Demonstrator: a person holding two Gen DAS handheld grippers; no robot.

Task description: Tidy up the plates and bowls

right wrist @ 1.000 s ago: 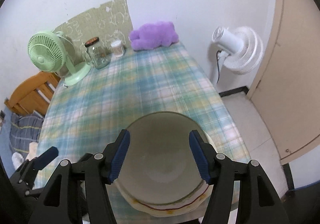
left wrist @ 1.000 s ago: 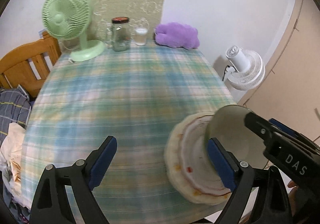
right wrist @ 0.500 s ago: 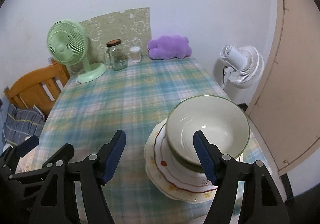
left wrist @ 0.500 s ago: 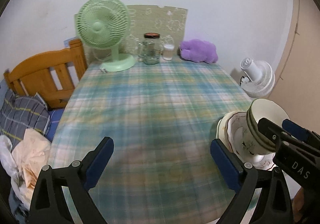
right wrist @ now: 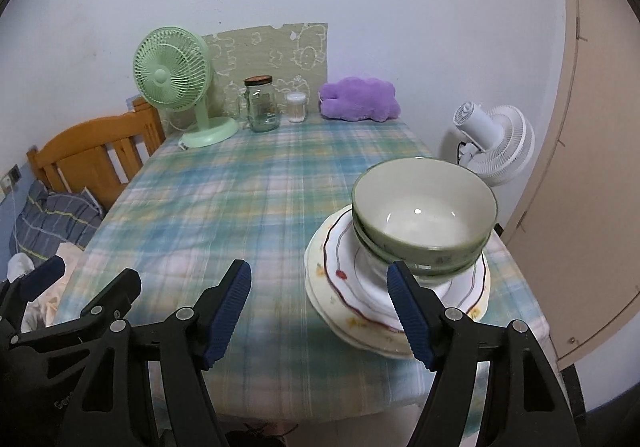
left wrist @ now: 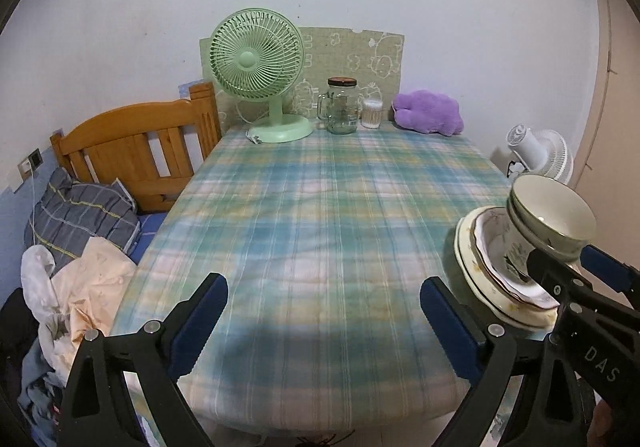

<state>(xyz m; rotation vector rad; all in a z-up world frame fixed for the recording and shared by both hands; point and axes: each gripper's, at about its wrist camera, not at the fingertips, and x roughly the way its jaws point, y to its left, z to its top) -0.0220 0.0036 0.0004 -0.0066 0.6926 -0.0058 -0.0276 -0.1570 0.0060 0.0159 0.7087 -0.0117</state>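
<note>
Left gripper (left wrist: 322, 317): jaws spread wide, nothing between them, held over the near part of the table (left wrist: 320, 215).
Right gripper (right wrist: 320, 311): released, jaws apart and empty; its right finger (right wrist: 408, 307) stands in front of the stack's near edge, and whether it touches I cannot tell.
Bowls (right wrist: 424, 215): two green-rimmed bowls nested, upright, sitting on the plates.
Plates (right wrist: 340, 271): a few stacked, one with a dark red wavy rim, at the table's right edge near the front.
Table: covered with a blue-green plaid cloth.
Far end of table: green fan (left wrist: 258, 67), glass jar (left wrist: 342, 107), small white container (left wrist: 372, 115), purple plush (left wrist: 428, 113), all in a row by the wall.
Beside the table: white fan (right wrist: 492, 143) on the right, wooden bed frame (left wrist: 136, 147) on the left.
</note>
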